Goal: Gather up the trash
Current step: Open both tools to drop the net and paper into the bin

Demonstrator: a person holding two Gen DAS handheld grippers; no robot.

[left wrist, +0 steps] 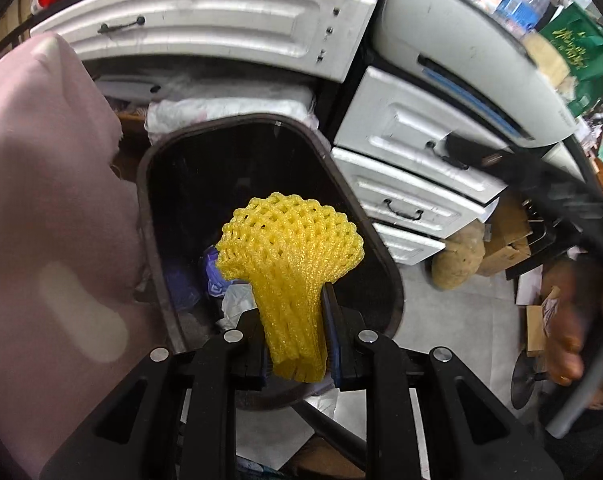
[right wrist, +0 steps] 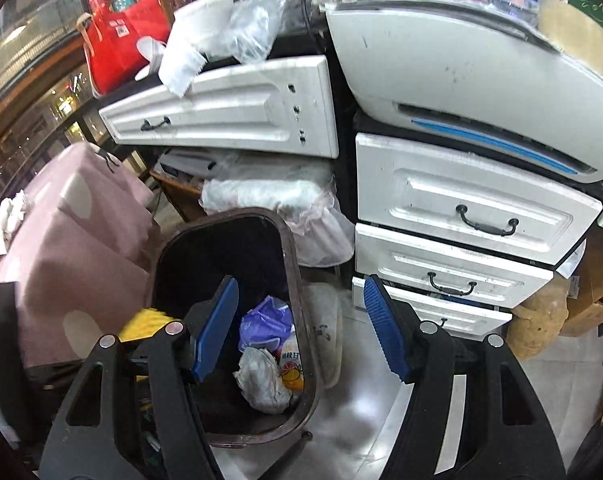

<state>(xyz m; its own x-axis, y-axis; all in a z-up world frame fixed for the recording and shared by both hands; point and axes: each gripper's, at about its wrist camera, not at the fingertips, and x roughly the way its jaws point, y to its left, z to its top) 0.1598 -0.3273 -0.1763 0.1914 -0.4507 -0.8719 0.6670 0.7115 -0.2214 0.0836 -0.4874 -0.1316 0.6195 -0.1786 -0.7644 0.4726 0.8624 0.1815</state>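
— Dangling over the bin, is the yellow foam fruit net (left wrist: 291, 276) held or loose?

— It is held. The left gripper (left wrist: 295, 344) is seen clamped on the net's narrow lower end at bottom centre of the left wrist view, while the flared mesh head fans out above the dark opening of the trash bin (left wrist: 385, 268). In the right wrist view only a yellow sliver of it (right wrist: 143, 322) is caught at lower left, beside the bin's rim.

— And the other tool?

— The right gripper (right wrist: 301, 332) is spread wide with nothing between its blue pads (right wrist: 217, 328); it is pointed down at the bin's near edge and the grey floor.

— What is already in the bin?

— A crumpled white paper (right wrist: 261, 380), a purple wrapper (right wrist: 267, 322) and a printed packet (right wrist: 291, 366) are seen lying at the bottom. White drawers (right wrist: 461, 216) are stacked at right of the frame, a pink cloth-covered surface (right wrist: 73, 240) at left.

— Which step is judged to be in hand?

— The drop-off: the net appears carried to the bin and not yet released.

— What is called for next?

— The left jaws would need to be opened with the net centred over the opening, since so light a piece could catch on the rim or stick to a pad.
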